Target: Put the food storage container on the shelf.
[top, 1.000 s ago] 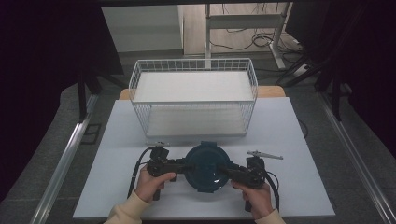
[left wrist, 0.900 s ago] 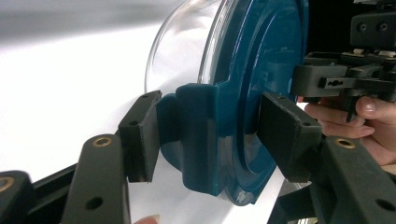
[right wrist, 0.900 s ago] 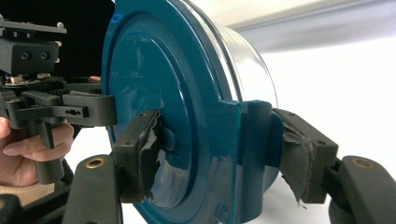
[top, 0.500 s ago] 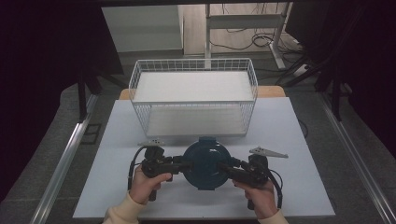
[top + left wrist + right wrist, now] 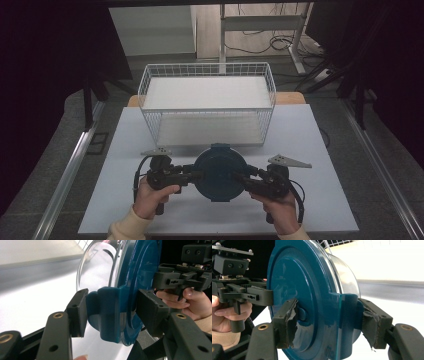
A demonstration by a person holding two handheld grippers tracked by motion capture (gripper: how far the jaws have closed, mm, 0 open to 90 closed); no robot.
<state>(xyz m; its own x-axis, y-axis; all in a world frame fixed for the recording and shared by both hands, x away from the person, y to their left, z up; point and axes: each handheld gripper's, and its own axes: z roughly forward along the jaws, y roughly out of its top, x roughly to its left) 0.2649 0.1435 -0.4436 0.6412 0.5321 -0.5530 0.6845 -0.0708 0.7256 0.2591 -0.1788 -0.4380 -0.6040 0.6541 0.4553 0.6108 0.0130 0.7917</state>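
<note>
Together the two grippers carry a round glass container with a dark blue lid [image 5: 218, 172] over the near middle of the white table [image 5: 325, 150]. It sits between the person's hands, just near of the white wire basket [image 5: 207, 102]. The left gripper [image 5: 192, 176] takes the lid's left side and the right gripper [image 5: 243, 179] its right side, each over one of the lid's clip tabs. That opposed hold makes sense, since a wide, smooth bowl would tip or slip from one narrow pinch.

From the left gripper view, its jaws stand either side of a blue tab [image 5: 107, 312]; one pad seems a hair off the plastic, though the angle is poor. From the right gripper view, the torn pads [image 5: 287, 320] press the lid face and the tab [image 5: 348, 315] firmly, so that side is pinching the container.

Compared with half a second ago, the container has moved a little toward the basket, and the hands have gone with it. Its lid stays on and the basket is still empty.
</note>
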